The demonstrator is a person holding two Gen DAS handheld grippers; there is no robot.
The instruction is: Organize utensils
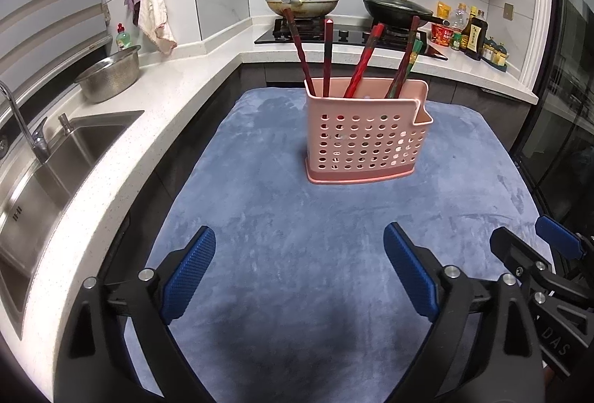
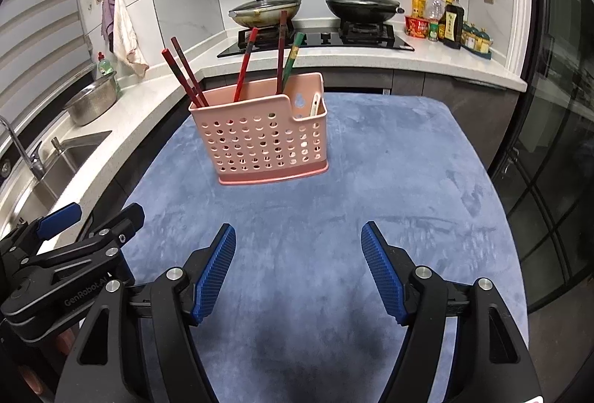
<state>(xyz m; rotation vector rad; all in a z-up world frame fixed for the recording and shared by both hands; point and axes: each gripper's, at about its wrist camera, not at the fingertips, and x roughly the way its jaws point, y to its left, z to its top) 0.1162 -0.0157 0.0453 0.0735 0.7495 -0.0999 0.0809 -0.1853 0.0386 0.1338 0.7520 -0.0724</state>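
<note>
The pink holder (image 1: 365,130) stood upright on the blue mat (image 1: 282,217), straight ahead of both grippers and well apart from each. From the left gripper (image 1: 299,267) it lay ahead and slightly right; from the right gripper (image 2: 299,267) ahead and slightly left, so neither hand looked clearly nearer (roughly a tie). Its long side ran across both views, broad holed face toward the cameras.

Chopsticks (image 1: 358,63) stood in the big compartment, leaning at mixed angles, tops fanned out above the rim. A pale utensil (image 2: 315,104) sat in the small end compartment, seen in the right wrist view only (spoon or similar, hard to tell).

Both grippers were released, jaws spread wide, nothing between the blue pads (image 1: 191,271). They sat side by side, just beside each other, low over the near edge of the mat.

No loose utensil showed on the mat, so sorting looked about done. Nothing stood between the grippers and the holder.

Around: sink (image 1: 70,158) and steel bowl (image 1: 109,78) on the left counter, two lidded pans (image 1: 302,0) on the stove behind, bottles (image 1: 473,31) far right.
</note>
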